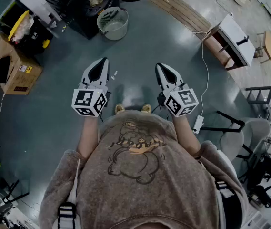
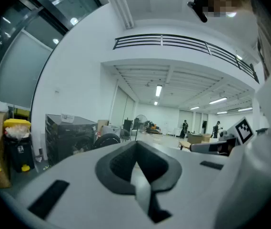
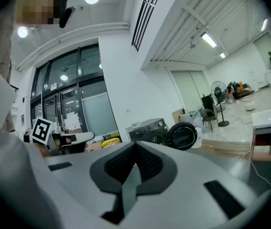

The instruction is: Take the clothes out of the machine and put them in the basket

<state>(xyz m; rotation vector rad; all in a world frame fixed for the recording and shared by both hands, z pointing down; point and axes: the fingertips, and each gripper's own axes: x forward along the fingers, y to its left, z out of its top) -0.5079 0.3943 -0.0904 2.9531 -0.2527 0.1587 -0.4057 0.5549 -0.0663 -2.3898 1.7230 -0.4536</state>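
Observation:
The black washing machine (image 1: pixel 85 6) stands at the far side of the floor, its round door (image 3: pixel 183 136) swung open; no clothes show from here. Just right of it sits the white slatted basket (image 1: pixel 112 23). I hold both grippers out level in front of me, well short of the machine. The left gripper (image 1: pixel 102 62) is shut with nothing in it, its pads meeting in the left gripper view (image 2: pixel 136 147). Likewise the right gripper (image 1: pixel 160 67) is shut and empty (image 3: pixel 136 152). The machine (image 2: pixel 66 138) lies ahead and to the left.
A cardboard box (image 1: pixel 11 63) and a yellow-lidded bin (image 1: pixel 23 27) stand at the left. A low wooden platform (image 1: pixel 183 11) and a white desk (image 1: pixel 230 39) are at the upper right, chairs (image 1: pixel 249 137) at the right. A power strip with its cable (image 1: pixel 198 124) lies on the floor.

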